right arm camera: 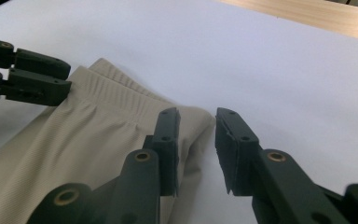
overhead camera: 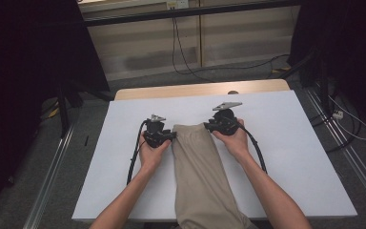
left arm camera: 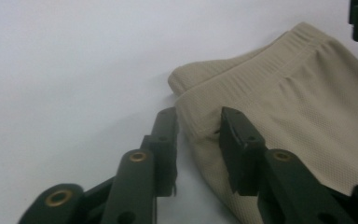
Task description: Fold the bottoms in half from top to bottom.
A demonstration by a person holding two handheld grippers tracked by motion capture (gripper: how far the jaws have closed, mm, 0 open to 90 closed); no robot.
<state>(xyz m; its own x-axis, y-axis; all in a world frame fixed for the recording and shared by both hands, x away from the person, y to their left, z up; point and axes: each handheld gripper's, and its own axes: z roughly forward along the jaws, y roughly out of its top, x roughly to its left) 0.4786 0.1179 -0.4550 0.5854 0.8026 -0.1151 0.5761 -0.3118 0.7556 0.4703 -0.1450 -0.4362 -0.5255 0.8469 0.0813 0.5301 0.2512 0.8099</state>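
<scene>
Left claw [left arm camera: 199,128] and right claw [right arm camera: 196,130], jaws apart, each straddle a waistband corner of the beige trousers [overhead camera: 198,162] lying between them on the white bench [overhead camera: 290,152].

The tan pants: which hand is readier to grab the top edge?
Left, probably. The left hand-held gripper already has the tan pants waistband edge between its jaws. The right hand-held gripper straddles only the corner tip, one jaw over the white table.

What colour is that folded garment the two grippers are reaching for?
The garment is plain beige, with a ribbed waistband; the left gripper view shows it best.
</scene>
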